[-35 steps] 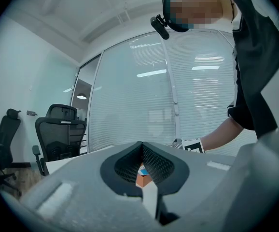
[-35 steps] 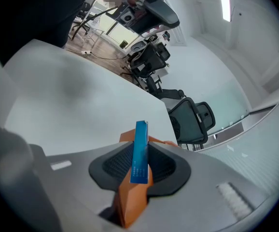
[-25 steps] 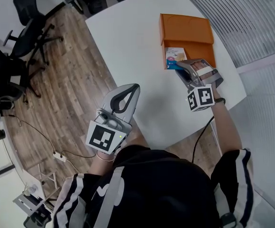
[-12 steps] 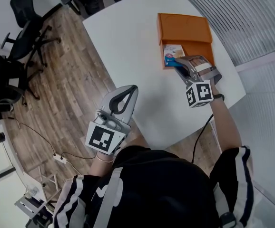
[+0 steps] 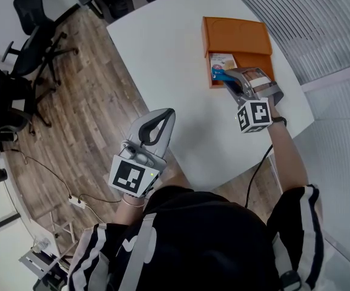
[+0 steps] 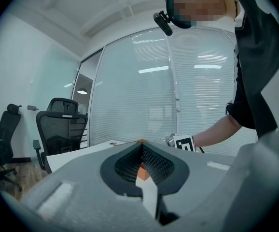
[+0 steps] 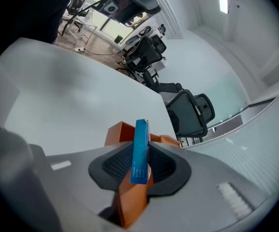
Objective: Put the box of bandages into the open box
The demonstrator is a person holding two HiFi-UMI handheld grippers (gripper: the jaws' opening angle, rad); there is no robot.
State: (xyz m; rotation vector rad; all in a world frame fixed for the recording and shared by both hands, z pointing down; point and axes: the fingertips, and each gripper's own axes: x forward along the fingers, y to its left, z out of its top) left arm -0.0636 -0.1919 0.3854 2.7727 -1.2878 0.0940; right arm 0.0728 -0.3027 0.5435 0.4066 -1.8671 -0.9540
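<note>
I find the right gripper (image 5: pixel 226 77) clenched on the box of bandages (image 7: pixel 140 153). In the right gripper view the slim blue carton stands on edge between the two ribbed pads, both pressed against its broad faces, and its upper end rises past the jaw tips. The gripper is tilted downward at the near side of the orange open box (image 5: pixel 235 36). In the head view the carton's blue end sits over the left part of that box's tray, just inside the near rim. I cannot tell whether the carton touches the tray floor. A pale printed packet (image 5: pixel 222 60) lies inside the open box, just beyond the carton. The box's lid is folded back flat on the far side. The open box rests on the white table (image 5: pixel 163 53), near its right edge. The left gripper (image 5: pixel 163 115) is held level, well apart from the open box on its near left side and at the table's near edge. Its jaws are closed tip to tip with nothing between them, and the orange of the open box shows through the slot below the tips. Black office chairs (image 5: pixel 36 41) stand on the wooden floor, far to the left of the open box.
</note>
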